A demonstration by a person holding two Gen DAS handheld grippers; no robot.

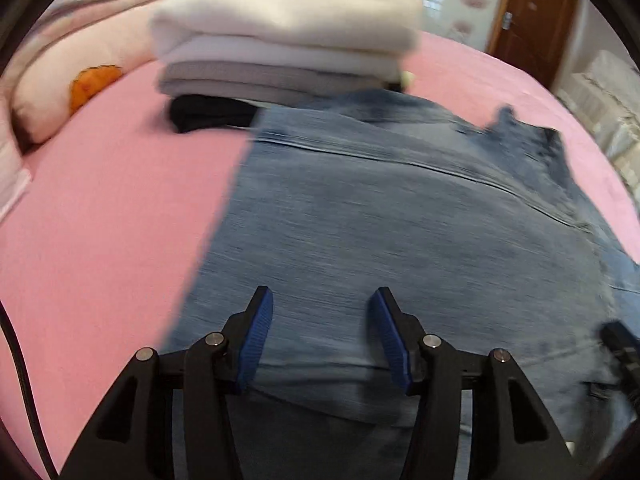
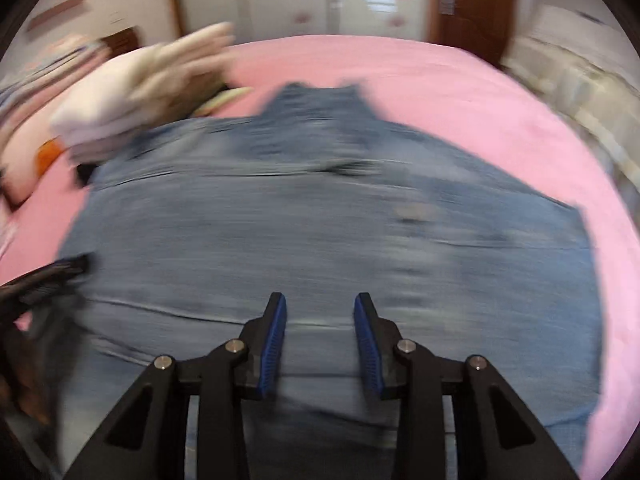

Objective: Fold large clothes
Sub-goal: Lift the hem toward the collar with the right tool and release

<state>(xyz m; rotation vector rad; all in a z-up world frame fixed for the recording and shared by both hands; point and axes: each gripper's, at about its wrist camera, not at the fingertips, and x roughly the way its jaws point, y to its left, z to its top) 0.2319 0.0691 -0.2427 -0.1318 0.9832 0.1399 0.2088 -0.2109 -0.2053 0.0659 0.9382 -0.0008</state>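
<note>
A large blue denim garment (image 1: pixel 400 220) lies spread flat on the pink bed (image 1: pixel 100 220). My left gripper (image 1: pixel 322 296) hovers over the garment's near part, open, with nothing pinched between its blue pads. In the right wrist view the same denim (image 2: pixel 320 220) fills the middle, blurred. My right gripper (image 2: pixel 320 300) is over its near hem with the jaws apart and no cloth between them. Each gripper shows at the edge of the other's view: the right one (image 1: pixel 622 344) and the left one (image 2: pixel 52 276).
A stack of folded clothes (image 1: pixel 280 40), white over grey over black, stands on the bed just beyond the denim's far left corner. A pale pillow with an orange patch (image 1: pixel 60 80) lies at the left. Bare pink sheet (image 2: pixel 520 100) surrounds the garment; a wooden door (image 1: pixel 532 20) stands behind.
</note>
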